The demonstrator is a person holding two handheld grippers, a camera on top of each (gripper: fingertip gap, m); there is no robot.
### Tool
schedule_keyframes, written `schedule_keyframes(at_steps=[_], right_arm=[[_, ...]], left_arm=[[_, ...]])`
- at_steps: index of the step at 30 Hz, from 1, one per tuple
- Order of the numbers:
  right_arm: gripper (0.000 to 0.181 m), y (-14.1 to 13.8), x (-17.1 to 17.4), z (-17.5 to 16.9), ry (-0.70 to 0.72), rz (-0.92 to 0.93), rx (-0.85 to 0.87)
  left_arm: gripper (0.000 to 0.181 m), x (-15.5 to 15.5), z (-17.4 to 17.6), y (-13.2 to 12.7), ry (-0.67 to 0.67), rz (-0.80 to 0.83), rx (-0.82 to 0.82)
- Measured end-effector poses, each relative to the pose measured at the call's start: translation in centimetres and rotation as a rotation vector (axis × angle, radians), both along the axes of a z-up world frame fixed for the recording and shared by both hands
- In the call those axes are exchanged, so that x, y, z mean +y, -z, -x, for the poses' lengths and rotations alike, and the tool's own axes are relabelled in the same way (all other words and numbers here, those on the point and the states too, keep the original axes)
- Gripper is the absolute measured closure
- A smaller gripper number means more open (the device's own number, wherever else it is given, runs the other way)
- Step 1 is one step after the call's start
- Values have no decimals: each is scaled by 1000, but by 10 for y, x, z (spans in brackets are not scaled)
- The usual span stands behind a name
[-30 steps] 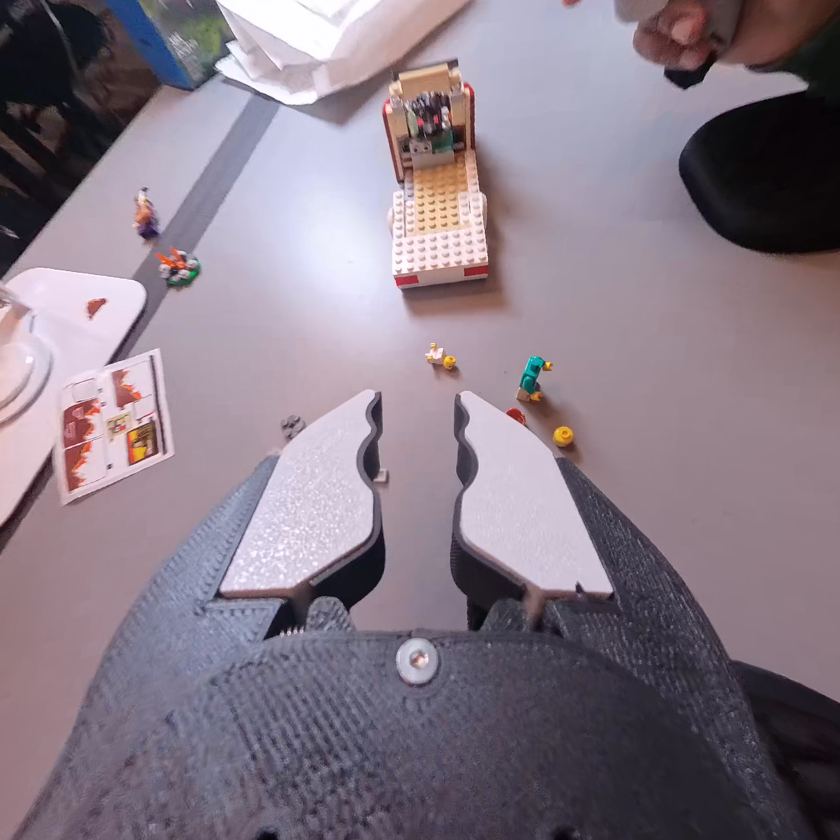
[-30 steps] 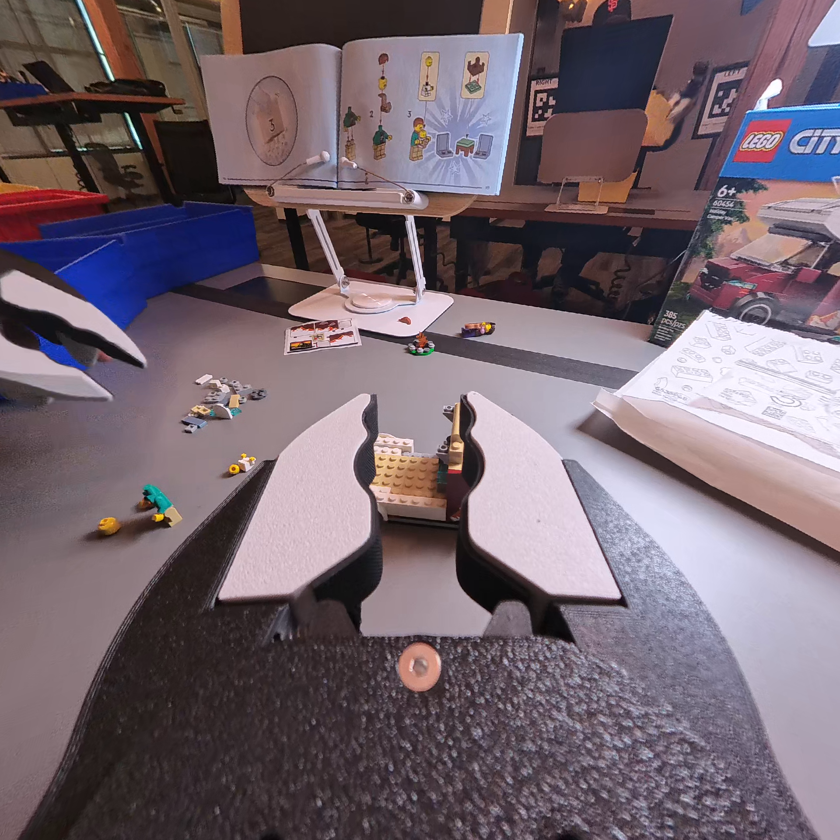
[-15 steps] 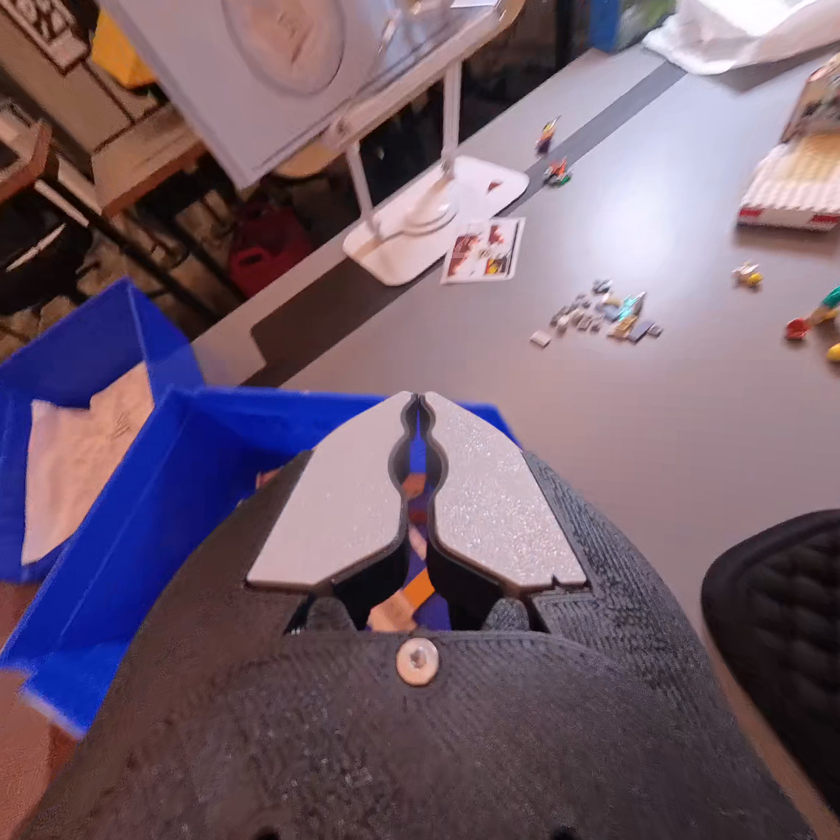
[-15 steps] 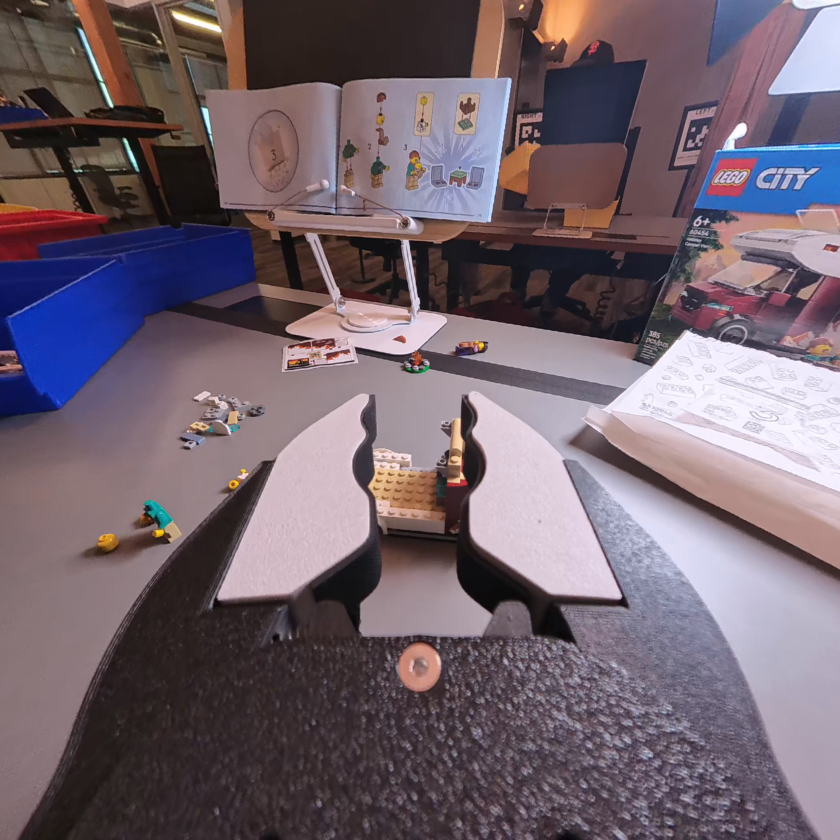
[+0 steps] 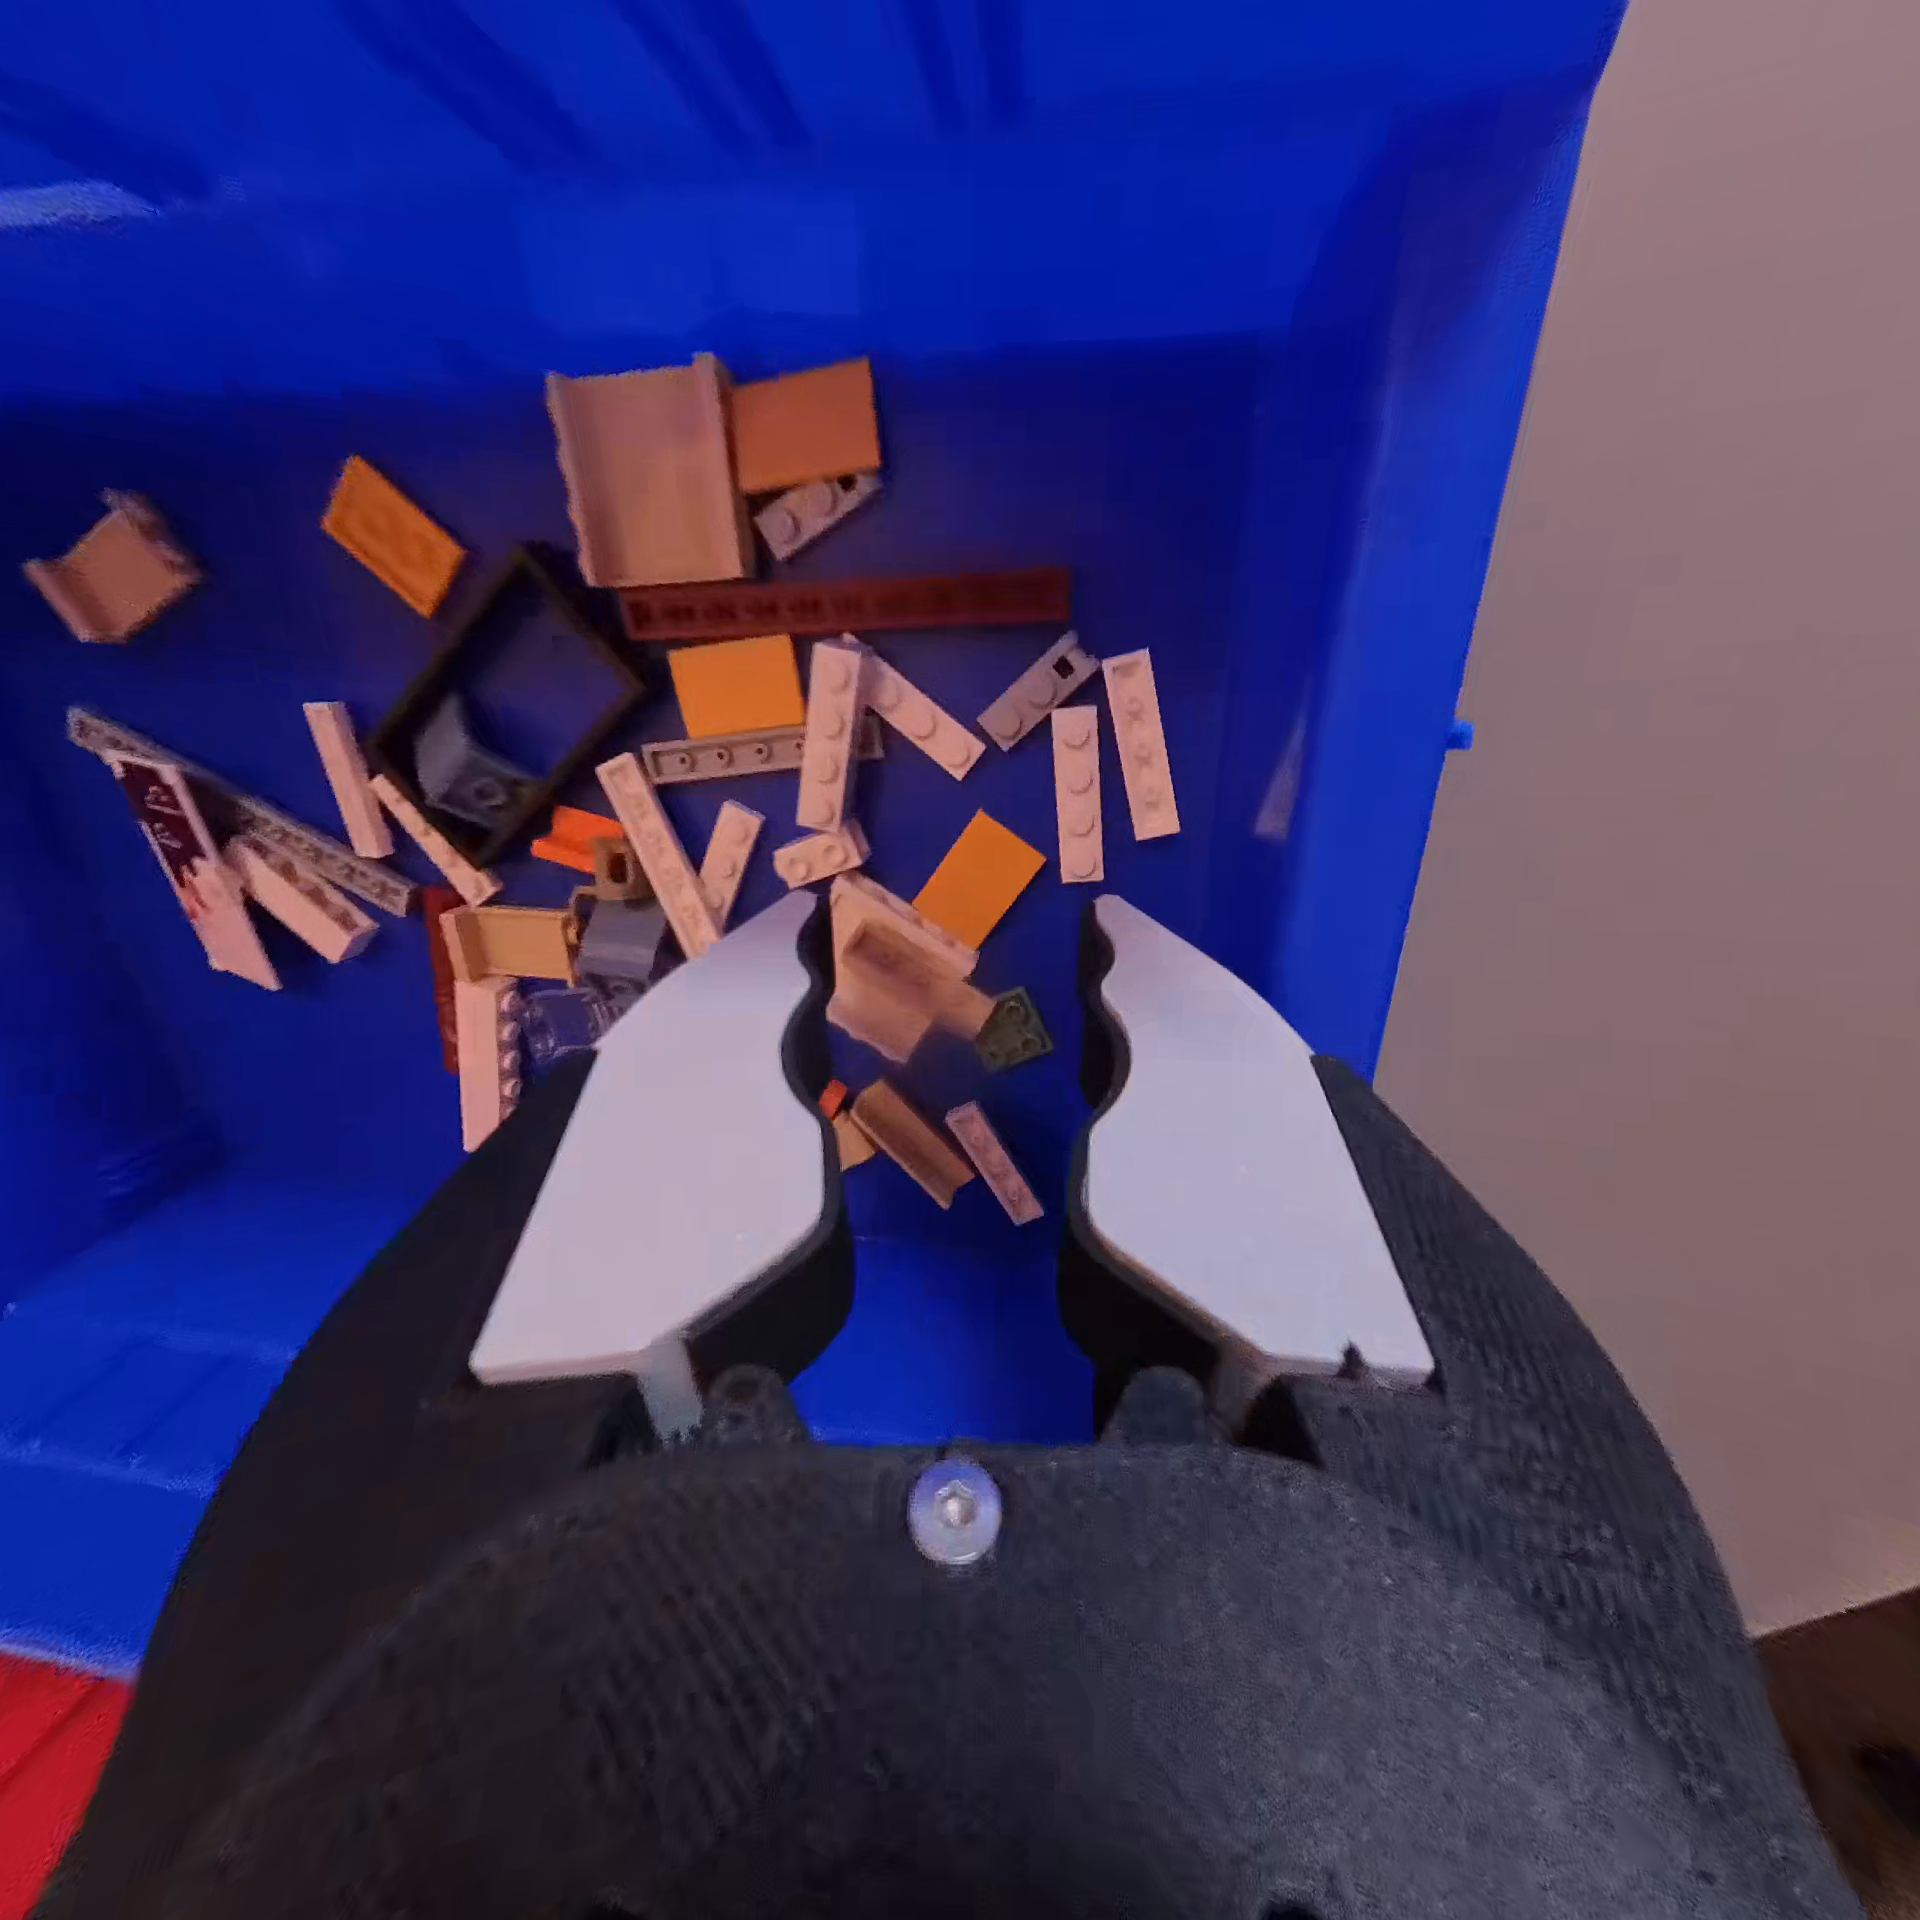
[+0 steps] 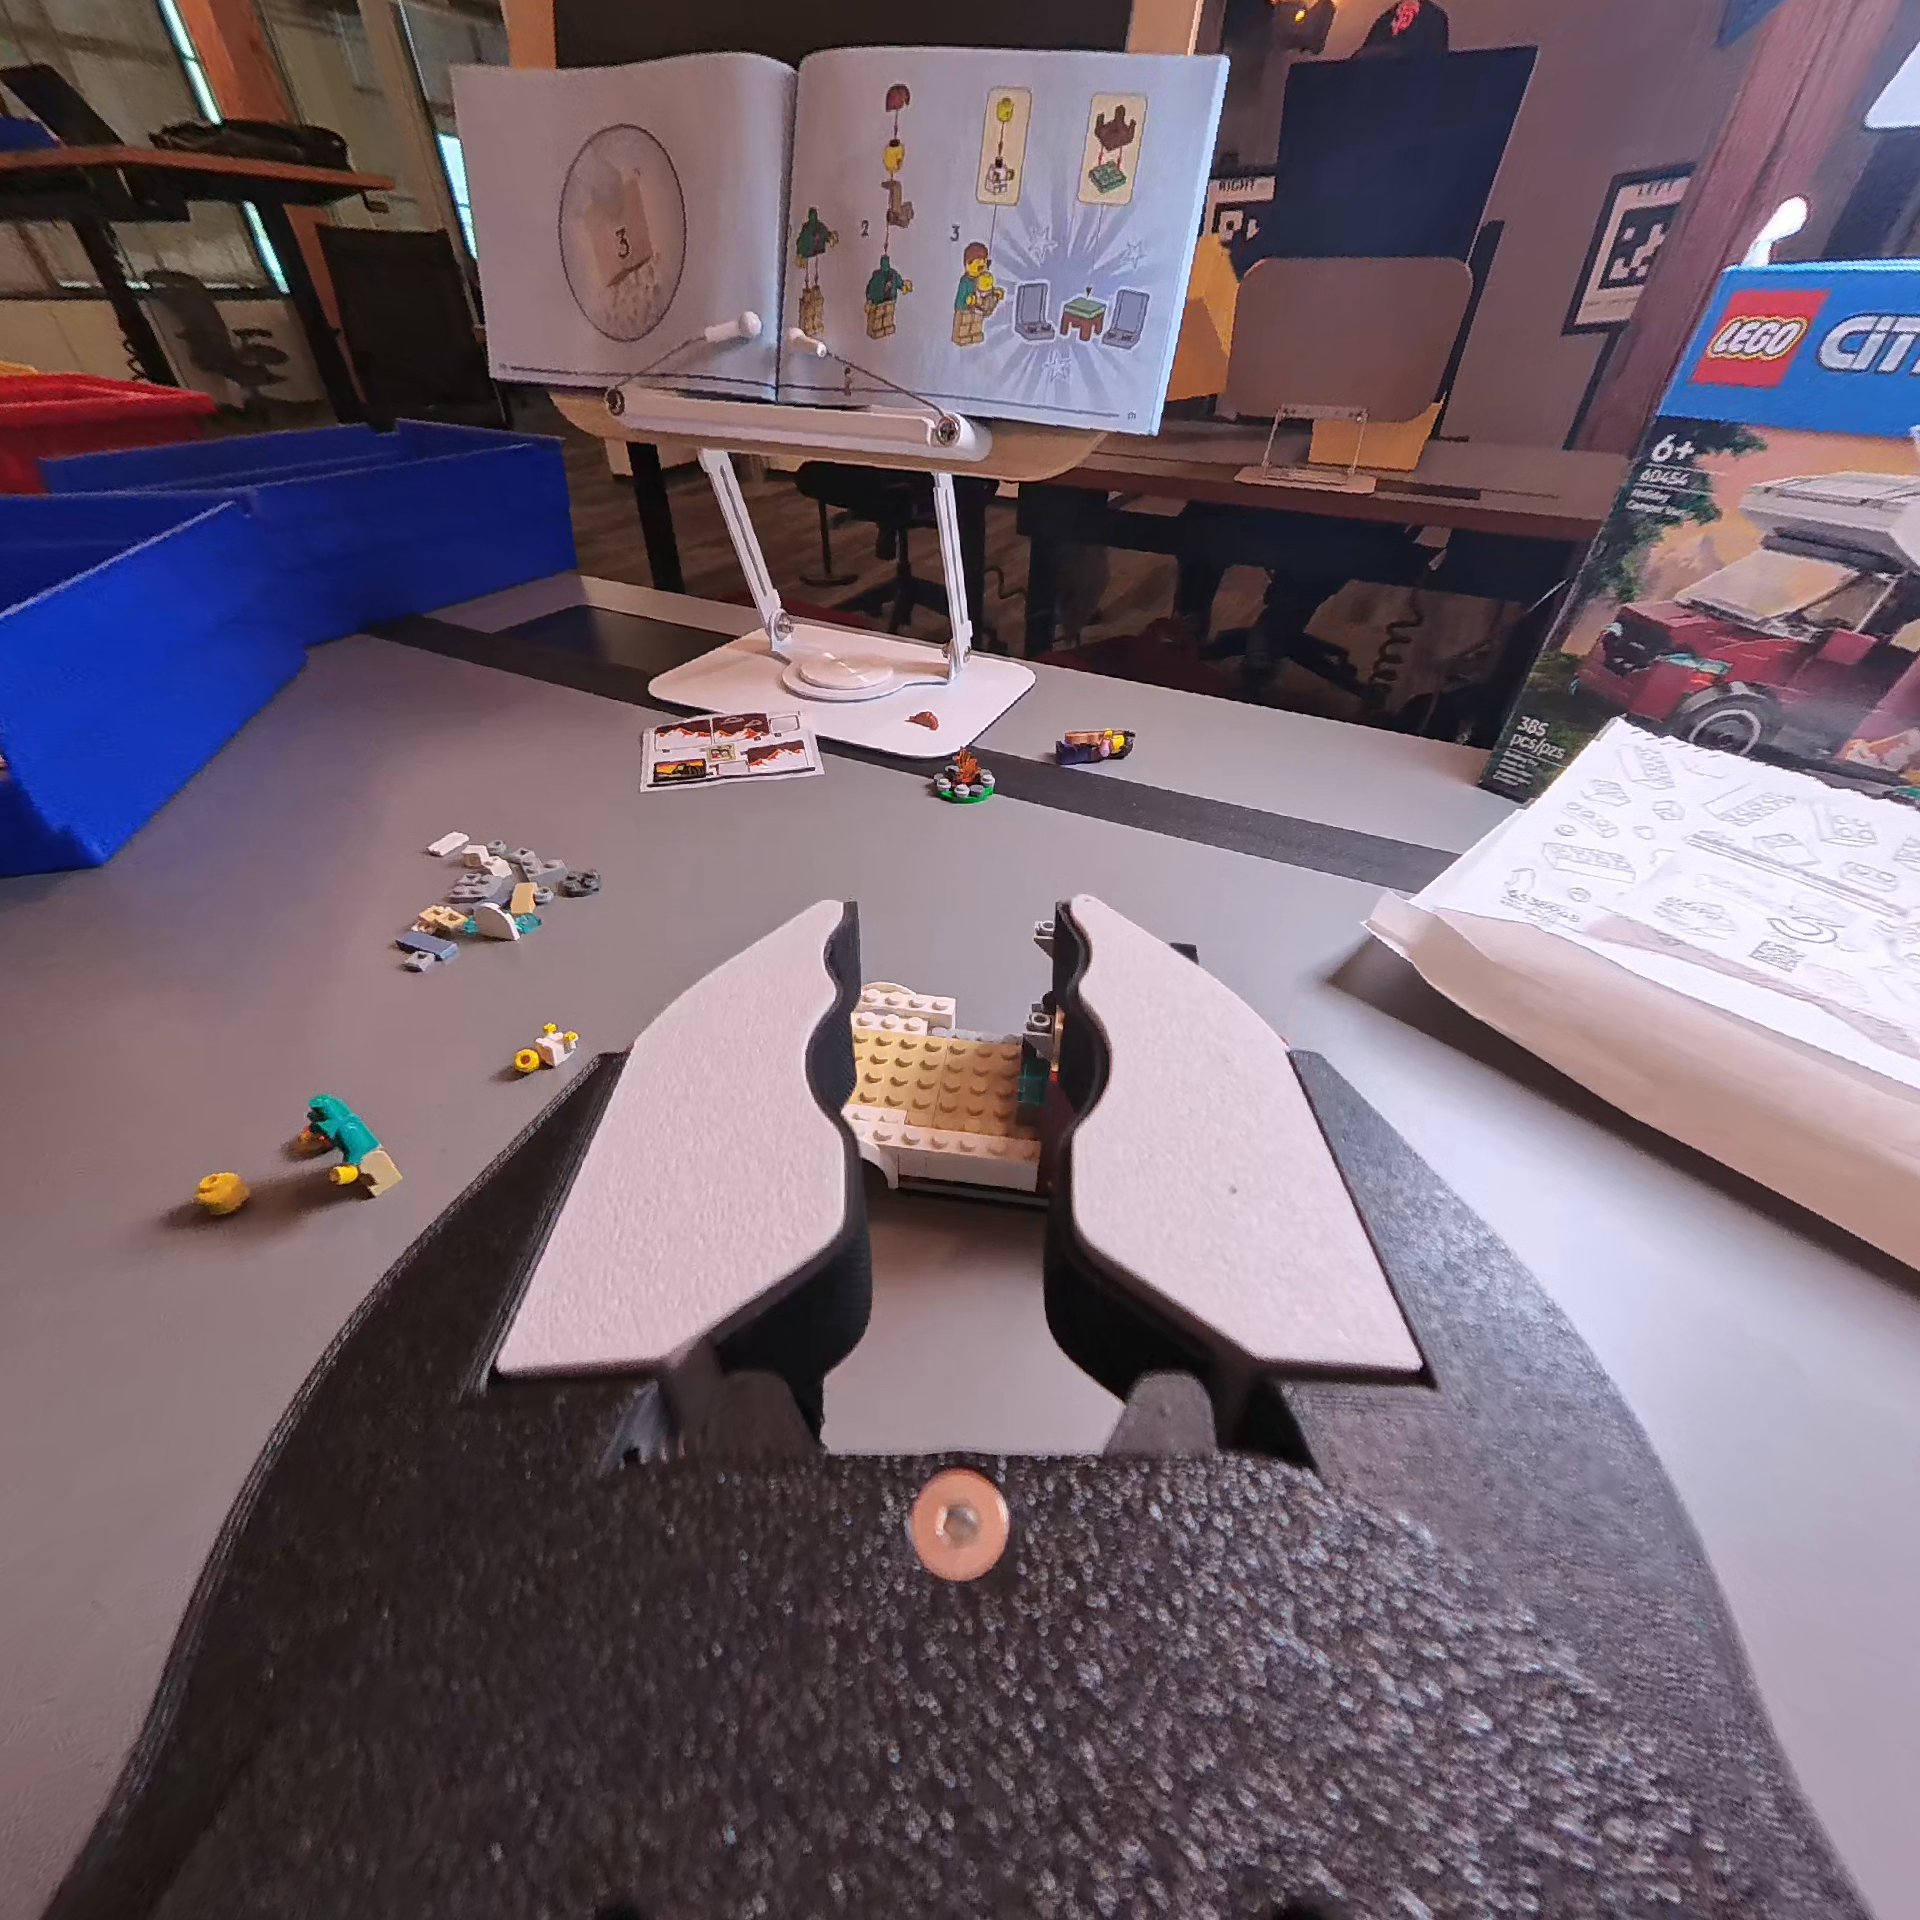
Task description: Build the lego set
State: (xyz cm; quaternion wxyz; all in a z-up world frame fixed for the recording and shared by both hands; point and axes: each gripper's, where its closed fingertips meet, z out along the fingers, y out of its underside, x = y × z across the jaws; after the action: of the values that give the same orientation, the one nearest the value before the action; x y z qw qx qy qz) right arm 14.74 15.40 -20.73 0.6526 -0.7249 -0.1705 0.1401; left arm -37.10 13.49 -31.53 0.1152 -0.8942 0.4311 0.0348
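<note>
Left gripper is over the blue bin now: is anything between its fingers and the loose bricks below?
Nothing visible blocks it. The left gripper is open above the blue bin, and a tan brick lies in plain sight between the fingers. The pieces lie crowded and partly overlapping, so neighbours may get nudged.

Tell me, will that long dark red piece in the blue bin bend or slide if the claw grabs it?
The long dark red piece looks like thin hard plastic, so it probably stays stiff. It lies flat on the blue bin floor, so pinching its edges may be tricky, and it might skid. The open left claw hovers nearer other bricks.
</note>
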Motion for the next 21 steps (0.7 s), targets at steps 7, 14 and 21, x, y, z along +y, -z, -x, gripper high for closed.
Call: schedule_keyframes(at_steps=[7, 14, 21], right_arm=[[146, 3, 1, -2, 4, 10, -2], [146, 13, 6, 0, 2, 46, -10], [146, 12, 8, -6, 34, 40, -7]], left_arm=[[180, 11, 5, 7, 70, 4, 102], [176, 34, 28, -20, 9, -103, 90], [147, -7, 24, 4, 123, 174, 28]])
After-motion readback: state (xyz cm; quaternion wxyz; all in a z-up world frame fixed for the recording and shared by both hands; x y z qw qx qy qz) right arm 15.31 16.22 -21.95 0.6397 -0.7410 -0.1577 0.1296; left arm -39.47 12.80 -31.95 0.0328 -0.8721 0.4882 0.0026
